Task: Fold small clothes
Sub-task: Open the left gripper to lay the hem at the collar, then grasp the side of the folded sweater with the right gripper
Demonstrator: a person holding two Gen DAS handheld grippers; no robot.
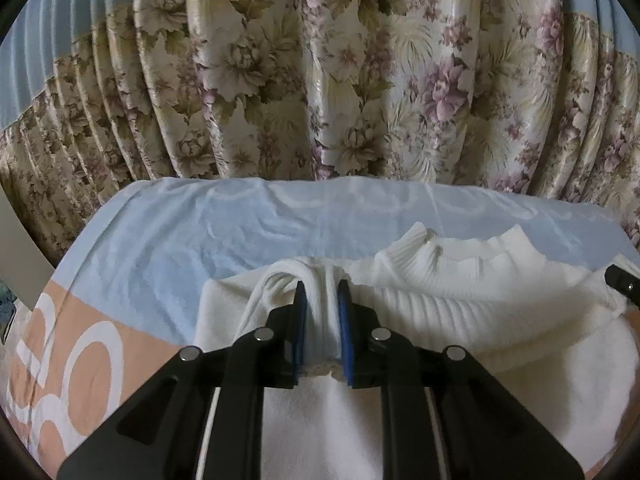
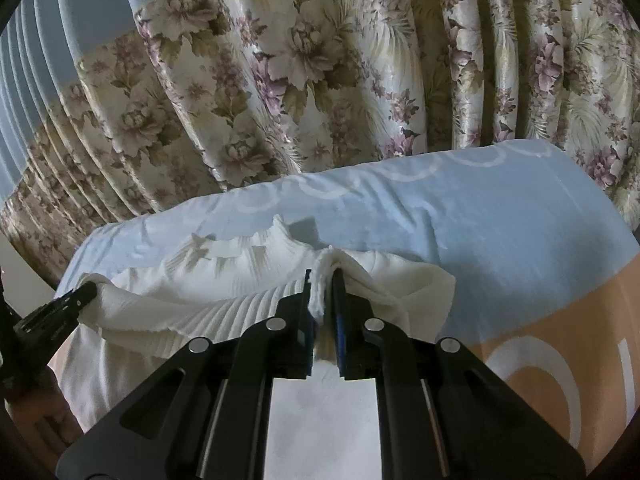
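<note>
A small white ribbed knit sweater (image 1: 460,292) lies on a bed sheet, its high collar (image 1: 472,248) toward the curtain. My left gripper (image 1: 322,292) is shut on a bunched fold of the sweater at its left side. My right gripper (image 2: 322,280) is shut on a bunched fold at the sweater's (image 2: 224,300) right side. The lifted edge hangs between the two grippers. The right gripper's tip (image 1: 620,280) shows at the right edge of the left wrist view; the left gripper's tip (image 2: 60,308) shows at the left of the right wrist view.
The sheet (image 1: 200,240) is light blue with an orange part and white rings (image 1: 92,364). A flowered curtain (image 1: 320,80) hangs close behind the bed's far edge. In the right wrist view, blue sheet (image 2: 500,232) extends to the right of the sweater.
</note>
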